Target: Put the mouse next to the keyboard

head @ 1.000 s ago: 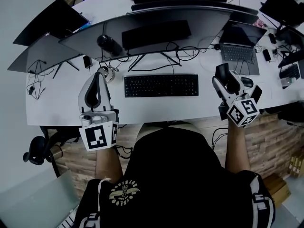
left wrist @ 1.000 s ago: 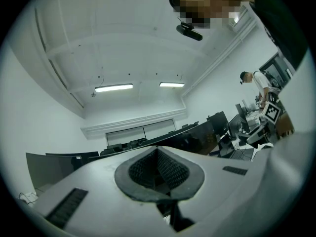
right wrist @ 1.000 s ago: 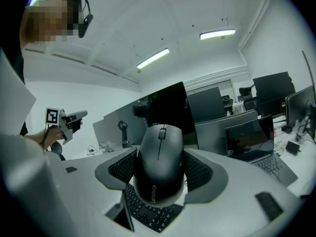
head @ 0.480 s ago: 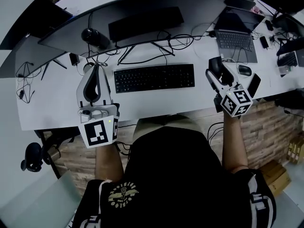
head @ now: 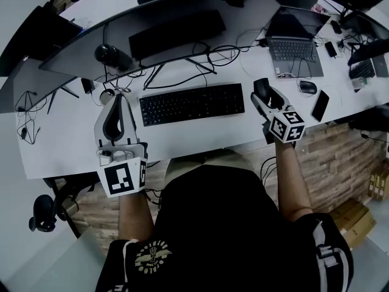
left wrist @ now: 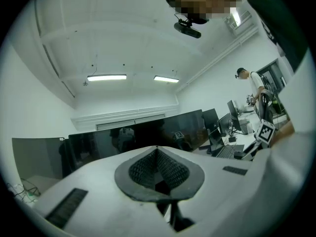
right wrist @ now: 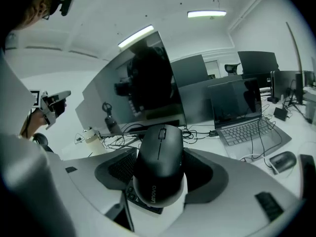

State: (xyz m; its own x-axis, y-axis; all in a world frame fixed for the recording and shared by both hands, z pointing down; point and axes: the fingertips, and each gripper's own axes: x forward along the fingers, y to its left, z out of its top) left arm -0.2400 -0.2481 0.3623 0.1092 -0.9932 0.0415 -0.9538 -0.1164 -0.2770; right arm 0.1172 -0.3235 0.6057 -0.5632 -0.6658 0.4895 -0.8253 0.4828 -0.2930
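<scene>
My right gripper (head: 262,95), jaws clamped on the black mouse (right wrist: 160,167), has moved left and is now just beside the right end of the keyboard (head: 191,103). Remaining steps, as I judge: lower and release. My left gripper (head: 115,115) stays closed and empty.

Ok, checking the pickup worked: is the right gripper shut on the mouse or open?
Shut on it: in its own view, the right gripper has the black mouse pressed between both pads.

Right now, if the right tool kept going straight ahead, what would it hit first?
Likely the loose cables behind the keyboard, then the big monitor, though depth is unclear. The mouse gripped in the right tool would touch first.
</scene>
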